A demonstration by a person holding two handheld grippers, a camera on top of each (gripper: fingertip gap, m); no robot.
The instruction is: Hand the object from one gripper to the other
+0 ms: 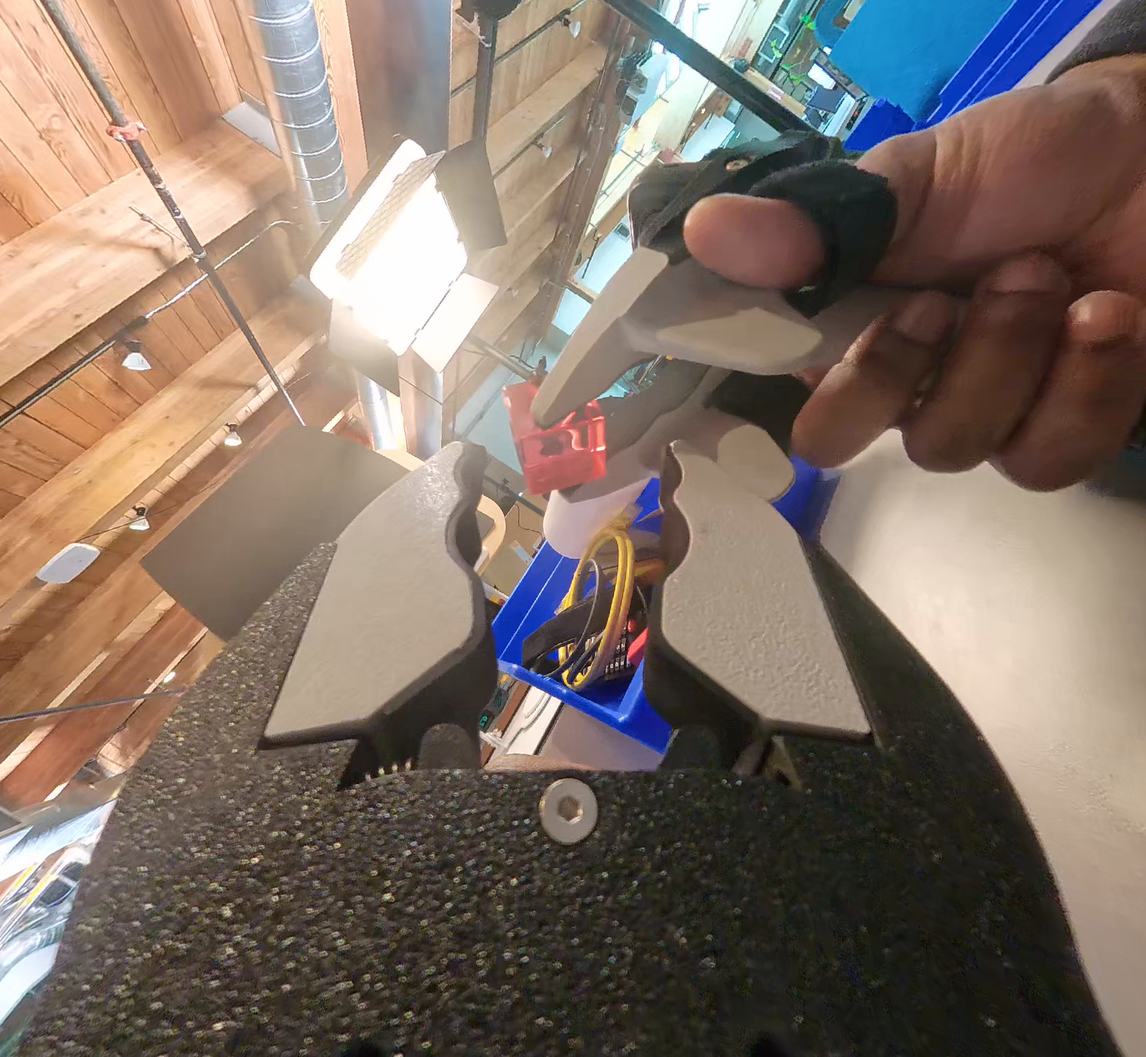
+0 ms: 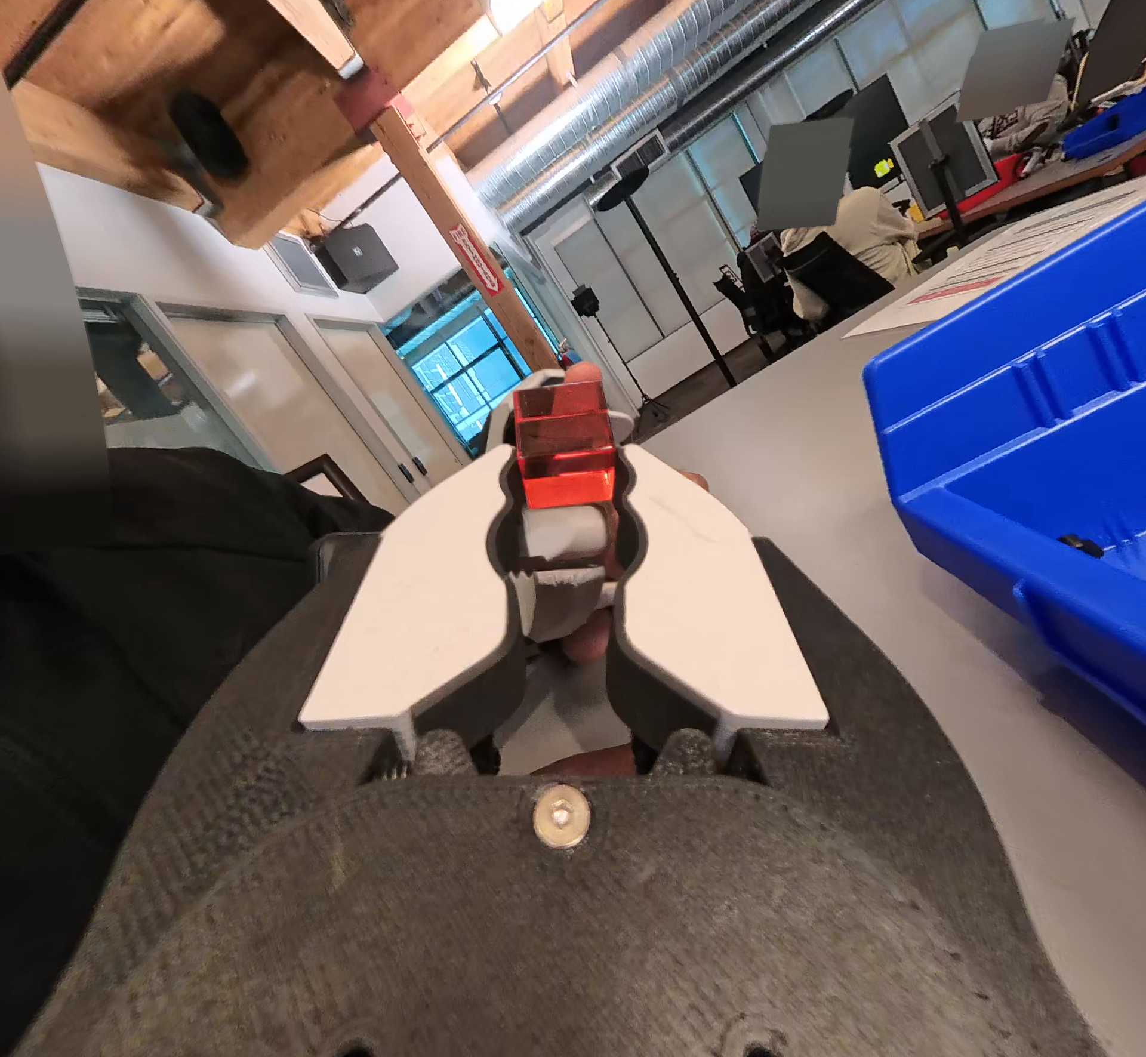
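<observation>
- Left wrist view: the left hand-held gripper [image 1: 567, 537] stands released, its two fingers spread with nothing between them. Just beyond its tips the right hand-held gripper [image 1: 552, 450], worked by a person's hand [image 1: 992, 295], pinches a translucent red block [image 1: 561, 444] in mid-air, off the tabletop [image 1: 992, 655].
- I judge this the approach step of the hand-over: the block lies ahead of the left fingers, not yet between them. The next move calls for bringing the open fingers around a free face of the block, clamping, and only then letting the right side release.
- A blue bin [image 1: 595, 698] of yellow wires sits behind the gap; its far part is hidden by the fingers.
- Right wrist view: the right hand-held gripper [image 2: 567, 469] is clenched on the red block [image 2: 564, 450] at its very tips, above the tabletop's near edge [image 2: 775, 500].
- The left one shows only as grey slivers behind the fingers, so how near it is to the block is hard to make out. A second blue bin [image 2: 1023, 438] is cut off at right.
</observation>
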